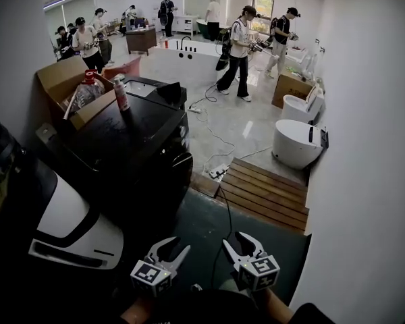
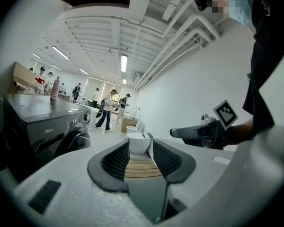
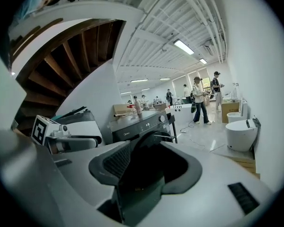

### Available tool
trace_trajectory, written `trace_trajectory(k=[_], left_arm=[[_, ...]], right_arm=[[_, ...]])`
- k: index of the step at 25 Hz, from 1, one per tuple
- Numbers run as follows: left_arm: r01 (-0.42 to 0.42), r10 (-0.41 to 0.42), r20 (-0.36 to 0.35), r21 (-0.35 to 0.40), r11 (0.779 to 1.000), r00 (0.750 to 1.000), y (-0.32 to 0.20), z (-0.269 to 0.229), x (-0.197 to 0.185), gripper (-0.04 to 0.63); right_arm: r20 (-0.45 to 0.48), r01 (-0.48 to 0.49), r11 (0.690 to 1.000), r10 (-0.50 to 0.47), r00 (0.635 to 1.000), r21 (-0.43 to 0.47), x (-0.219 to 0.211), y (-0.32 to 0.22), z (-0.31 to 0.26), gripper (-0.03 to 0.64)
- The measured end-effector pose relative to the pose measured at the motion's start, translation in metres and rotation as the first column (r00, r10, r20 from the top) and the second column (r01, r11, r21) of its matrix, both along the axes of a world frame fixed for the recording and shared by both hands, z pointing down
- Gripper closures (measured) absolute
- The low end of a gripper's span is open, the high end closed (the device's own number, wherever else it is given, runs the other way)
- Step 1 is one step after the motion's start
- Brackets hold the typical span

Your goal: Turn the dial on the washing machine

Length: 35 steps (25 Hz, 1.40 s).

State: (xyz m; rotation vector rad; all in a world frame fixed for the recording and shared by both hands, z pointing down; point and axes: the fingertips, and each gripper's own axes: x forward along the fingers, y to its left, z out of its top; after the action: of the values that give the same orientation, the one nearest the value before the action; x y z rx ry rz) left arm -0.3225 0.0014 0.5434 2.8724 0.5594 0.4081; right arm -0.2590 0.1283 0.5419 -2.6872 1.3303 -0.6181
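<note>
While both grippers hang low in front of the person, well apart from it, the black washing machine (image 1: 145, 137) stands ahead and to the left, with a cardboard box (image 1: 59, 78) and a spray can (image 1: 121, 94) on its glossy top. Its dial (image 3: 162, 118) is a small round silvery knob at the right end of the dark control strip, above the round door. The left gripper (image 1: 169, 250) has its jaws wide apart and empty. The right gripper (image 1: 239, 245) has its jaws partly apart, holding nothing.
</note>
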Motion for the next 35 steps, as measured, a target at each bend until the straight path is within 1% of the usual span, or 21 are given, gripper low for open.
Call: trace_trajectory(k=[3, 6, 10, 14, 17, 20, 24, 29, 32, 35], left_arm=[[0.024, -0.024, 0.020, -0.008, 1.000, 1.000, -0.003, 0.004, 0.006, 0.443], [0.081, -0.080, 0.040, -0.027, 0.996, 0.996, -0.006, 0.009, 0.023, 0.437], [0.120, -0.119, 0.031, -0.028, 0.992, 0.992, 0.004, 0.004, 0.055, 0.436], [0.176, -0.175, 0.047, -0.026, 0.984, 0.983, 0.017, 0.002, 0.090, 0.436], [0.213, -0.211, 0.034, -0.040, 0.976, 0.977, 0.026, 0.002, 0.118, 0.436], [0.253, -0.252, 0.014, -0.047, 0.966, 0.968, 0.036, 0.003, 0.142, 0.436], [0.324, -0.323, 0.019, -0.058, 0.944, 0.946, 0.045, 0.008, 0.163, 0.436], [0.428, -0.429, 0.009, -0.074, 0.901, 0.903, 0.051, 0.012, 0.181, 0.436], [0.476, -0.476, 0.026, -0.059, 0.877, 0.879, 0.050, 0.024, 0.183, 0.436], [0.503, -0.501, 0.053, -0.053, 0.863, 0.864, 0.050, 0.025, 0.186, 0.436]], right_arm=[[0.016, -0.010, 1.000, 0.010, 1.000, 0.000, 0.015, 0.004, 0.000, 0.430], [0.026, 0.006, 1.000, -0.006, 1.000, -0.007, 0.037, 0.007, 0.003, 0.422], [0.034, 0.027, 0.999, -0.027, 0.999, -0.022, 0.076, 0.016, 0.005, 0.420], [0.035, 0.072, 0.997, -0.071, 0.997, -0.024, 0.117, 0.026, 0.004, 0.420], [0.038, 0.104, 0.995, -0.103, 0.994, -0.009, 0.146, 0.028, 0.001, 0.417], [0.044, 0.143, 0.990, -0.142, 0.989, -0.015, 0.174, 0.035, 0.007, 0.417], [0.037, 0.192, 0.981, -0.192, 0.981, -0.017, 0.206, 0.042, 0.012, 0.417], [0.066, 0.280, 0.959, -0.278, 0.958, -0.030, 0.228, 0.044, 0.016, 0.417], [0.072, 0.321, 0.947, -0.318, 0.945, -0.028, 0.240, 0.041, 0.019, 0.417], [0.079, 0.345, 0.939, -0.343, 0.936, -0.009, 0.250, 0.037, 0.024, 0.417]])
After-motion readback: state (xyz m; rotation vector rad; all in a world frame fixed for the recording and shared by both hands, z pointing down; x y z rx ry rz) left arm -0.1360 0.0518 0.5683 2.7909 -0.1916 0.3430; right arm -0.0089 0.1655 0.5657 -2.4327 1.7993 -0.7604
